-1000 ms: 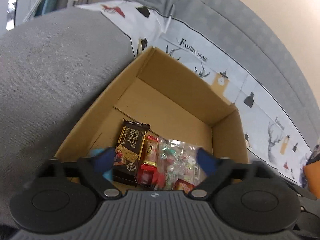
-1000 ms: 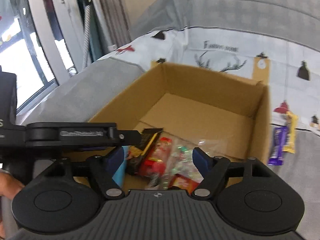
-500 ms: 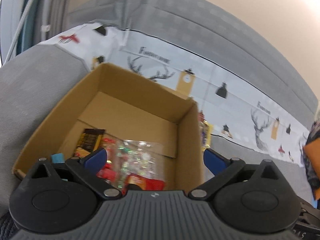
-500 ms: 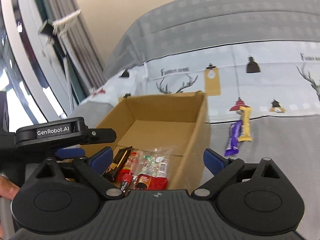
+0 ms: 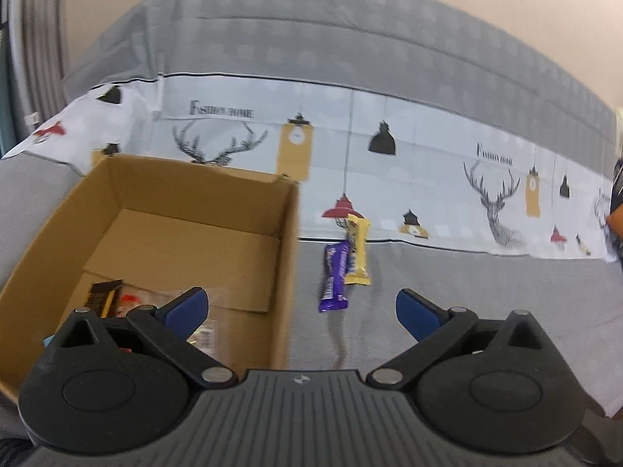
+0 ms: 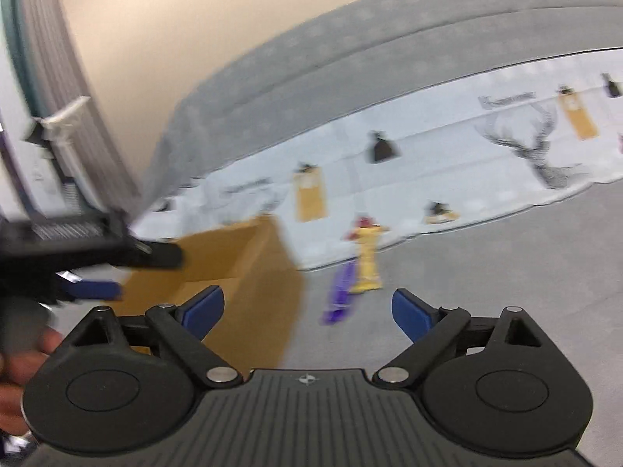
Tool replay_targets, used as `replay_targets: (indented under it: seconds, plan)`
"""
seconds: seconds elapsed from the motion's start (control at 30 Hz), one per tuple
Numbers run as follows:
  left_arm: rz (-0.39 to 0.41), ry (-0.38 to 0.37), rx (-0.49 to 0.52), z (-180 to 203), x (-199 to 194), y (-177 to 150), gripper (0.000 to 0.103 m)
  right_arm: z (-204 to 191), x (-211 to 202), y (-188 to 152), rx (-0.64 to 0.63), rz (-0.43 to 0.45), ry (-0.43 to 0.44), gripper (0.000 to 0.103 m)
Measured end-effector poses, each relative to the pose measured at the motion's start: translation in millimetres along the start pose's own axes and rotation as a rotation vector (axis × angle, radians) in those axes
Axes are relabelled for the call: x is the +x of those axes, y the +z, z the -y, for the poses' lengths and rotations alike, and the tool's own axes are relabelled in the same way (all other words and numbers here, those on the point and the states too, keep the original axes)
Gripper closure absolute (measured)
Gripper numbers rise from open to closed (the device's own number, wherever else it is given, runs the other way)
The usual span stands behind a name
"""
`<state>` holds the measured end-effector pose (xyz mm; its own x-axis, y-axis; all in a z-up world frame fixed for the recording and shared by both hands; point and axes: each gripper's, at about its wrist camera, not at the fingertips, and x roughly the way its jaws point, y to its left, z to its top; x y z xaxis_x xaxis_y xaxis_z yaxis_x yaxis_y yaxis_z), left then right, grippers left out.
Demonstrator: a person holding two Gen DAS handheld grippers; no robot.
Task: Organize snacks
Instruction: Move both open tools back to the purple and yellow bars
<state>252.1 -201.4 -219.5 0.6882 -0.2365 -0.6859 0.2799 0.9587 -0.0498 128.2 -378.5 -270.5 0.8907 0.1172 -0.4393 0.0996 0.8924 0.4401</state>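
Snacks (image 5: 113,299) in box (image 5: 290,257) hidden behind left claw (image 5: 301,307) (spread wide).

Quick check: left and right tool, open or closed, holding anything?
Left tool: open, empty, beside the cardboard box.
Right tool: open, empty, pointed toward the purple bar and yellow bar.

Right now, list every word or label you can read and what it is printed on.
"FASHION HOME": on the printed bed sheet, above the left deer head; repeated, smaller, above the right deer.
Purple snack bar: print too blurred to read.
Yellow snack bar: unreadable.
Snack packets in the cardboard box: unreadable.
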Motion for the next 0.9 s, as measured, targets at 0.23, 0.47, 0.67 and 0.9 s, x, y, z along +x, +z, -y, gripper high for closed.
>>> replay_targets:
  seconds: [0.23, 0.47, 0.67, 0.9]
  plan:
    - [-0.026, 0.011, 0.076, 45.0, 42.3, 11.2, 0.0, 44.8, 25.0, 11.0, 0.101, 0.042, -0.017, 0.009]
    - [-0.057, -0.053, 0.158, 71.8, 89.3, 7.5, 0.0, 56.2, 61.0, 7.8, 0.153, -0.01, -0.008, 0.009]
    - [-0.096, -0.05, 0.248, 88.0, 137.5, 4.3, 0.0, 65.6, 89.8, 6.8, 0.118, -0.052, -0.038, 0.01]
    - [-0.157, 0.029, 0.138, 70.8, 187.0, 23.8, 0.0, 106.3, 122.1, 7.9, 0.301, -0.044, -0.06, 0.013]
